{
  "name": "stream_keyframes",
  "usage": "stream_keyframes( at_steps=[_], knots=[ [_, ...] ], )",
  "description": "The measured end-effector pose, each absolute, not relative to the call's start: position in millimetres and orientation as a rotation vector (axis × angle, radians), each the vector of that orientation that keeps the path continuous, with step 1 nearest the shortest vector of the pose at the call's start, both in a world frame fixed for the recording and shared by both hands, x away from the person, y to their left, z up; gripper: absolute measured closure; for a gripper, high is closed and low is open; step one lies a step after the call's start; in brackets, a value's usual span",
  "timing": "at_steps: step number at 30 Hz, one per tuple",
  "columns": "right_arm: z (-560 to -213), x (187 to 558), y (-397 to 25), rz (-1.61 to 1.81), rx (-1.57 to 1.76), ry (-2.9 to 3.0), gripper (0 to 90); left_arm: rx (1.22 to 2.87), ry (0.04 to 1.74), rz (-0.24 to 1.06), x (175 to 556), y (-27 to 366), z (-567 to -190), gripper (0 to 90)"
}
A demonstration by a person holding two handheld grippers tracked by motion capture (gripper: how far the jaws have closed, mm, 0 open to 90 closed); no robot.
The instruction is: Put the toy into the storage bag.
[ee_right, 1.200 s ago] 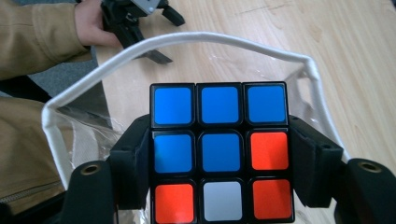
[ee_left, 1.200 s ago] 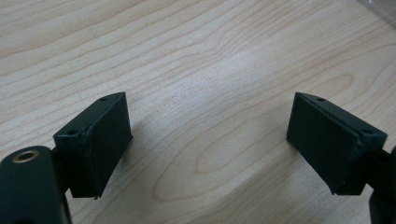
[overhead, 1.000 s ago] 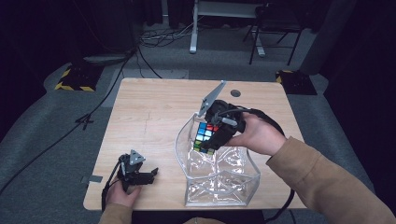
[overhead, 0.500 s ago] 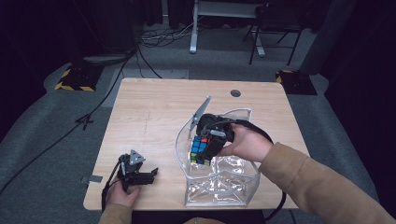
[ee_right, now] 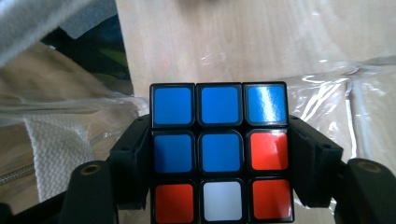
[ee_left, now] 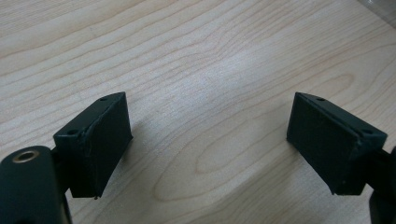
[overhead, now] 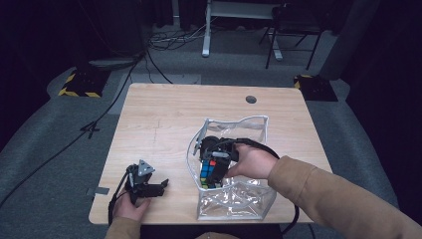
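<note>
We hold the puzzle cube [ee_right: 218, 151] clamped between the two black jaws of our right gripper [overhead: 211, 164], one jaw pressed against each side of it; in the right gripper view the face turned to the camera shows five blue squares across the top and middle rows, three red ones and a white one in the middle of the bottom row. From the high view, the cube [overhead: 209, 172] sits inside the open mouth of the clear plastic pouch [overhead: 239, 199], which stands on the near right part of the wooden table [overhead: 159, 119], its white-edged rim gaping around our right gripper and our right hand [overhead: 254, 162]. Crinkled clear film and the pouch's white woven edging [ee_right: 44, 140] show beside and behind the cube in the right gripper view. Our left gripper [overhead: 149, 186] rests near the table's near left corner, well apart from the pouch, held in our left hand [overhead: 130, 206]. In the left gripper view its jaws stand wide apart with bare wood grain [ee_left: 205, 93] between them.
</note>
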State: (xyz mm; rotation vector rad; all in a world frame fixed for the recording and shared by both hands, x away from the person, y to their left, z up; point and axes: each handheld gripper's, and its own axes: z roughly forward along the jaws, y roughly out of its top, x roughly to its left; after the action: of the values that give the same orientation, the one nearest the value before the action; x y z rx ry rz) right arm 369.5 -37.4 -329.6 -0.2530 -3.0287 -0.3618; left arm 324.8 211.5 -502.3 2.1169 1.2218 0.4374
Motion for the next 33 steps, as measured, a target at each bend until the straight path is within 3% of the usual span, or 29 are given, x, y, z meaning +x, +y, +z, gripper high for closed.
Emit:
stream_keyframes(
  at_steps=[33],
  knots=[
    [-381,366,-30,-0.187,-0.292,-2.949,33.5,2.118,1.221,0.437,325,212,-502,14.0]
  ],
)
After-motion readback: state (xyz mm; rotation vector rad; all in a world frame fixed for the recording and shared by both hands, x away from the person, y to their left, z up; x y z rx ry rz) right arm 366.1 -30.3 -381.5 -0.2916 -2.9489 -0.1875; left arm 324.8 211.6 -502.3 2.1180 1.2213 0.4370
